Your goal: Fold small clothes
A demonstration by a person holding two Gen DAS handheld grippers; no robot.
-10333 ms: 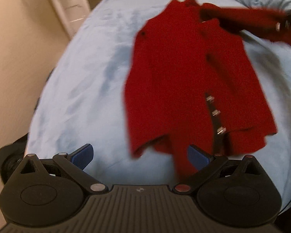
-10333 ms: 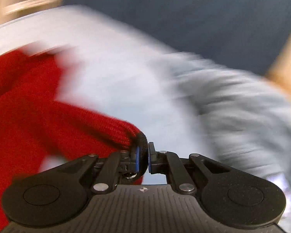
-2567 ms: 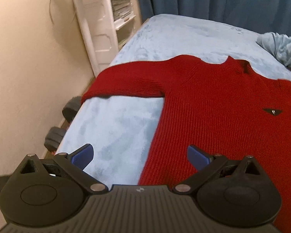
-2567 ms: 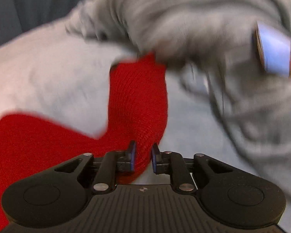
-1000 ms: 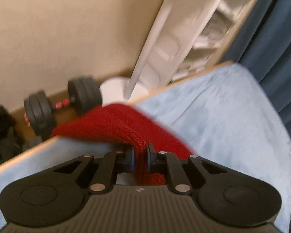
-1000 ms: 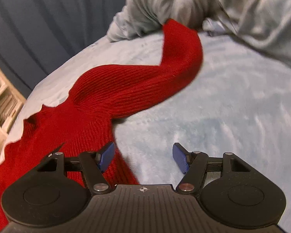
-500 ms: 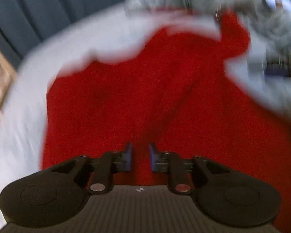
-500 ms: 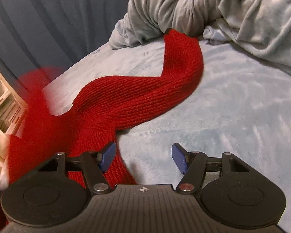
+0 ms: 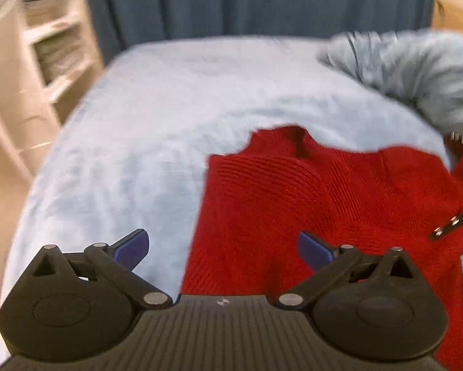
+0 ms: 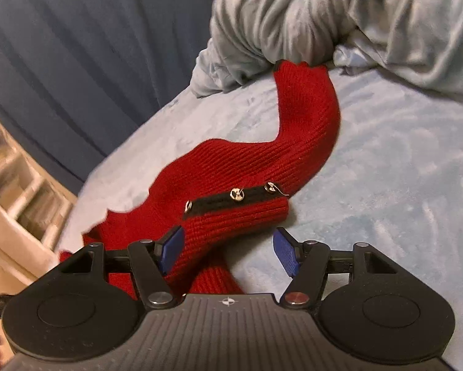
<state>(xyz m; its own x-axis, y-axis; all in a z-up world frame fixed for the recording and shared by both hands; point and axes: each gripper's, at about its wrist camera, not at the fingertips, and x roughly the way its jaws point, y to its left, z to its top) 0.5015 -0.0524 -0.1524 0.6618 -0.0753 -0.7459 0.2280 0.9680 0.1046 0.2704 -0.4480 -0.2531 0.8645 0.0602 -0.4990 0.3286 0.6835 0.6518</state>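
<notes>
The step in hand looks like the sleeve fold: one sleeve of the red sweater [image 9: 293, 204] lies folded across its body, its cuff [image 10: 243, 210] with a black placket and metal buttons resting on top; the far sleeve [image 10: 305, 117] trails away from the body to the heaped grey blanket [image 10: 308, 21], its end touching it. The left gripper [image 9: 223, 245] hovers over the sweater's near edge, its jaws opening wide with nothing pinched; the right gripper [image 10: 229, 249] stands half open just beside the cuff, gripping nothing. The next move likely calls for taking the far sleeve's end and carrying it over the body. The sweater is a ribbed knit, spread on the pale blue bed cover [image 9: 145, 123]; its collar [image 9: 280, 142] points away from the left gripper.
</notes>
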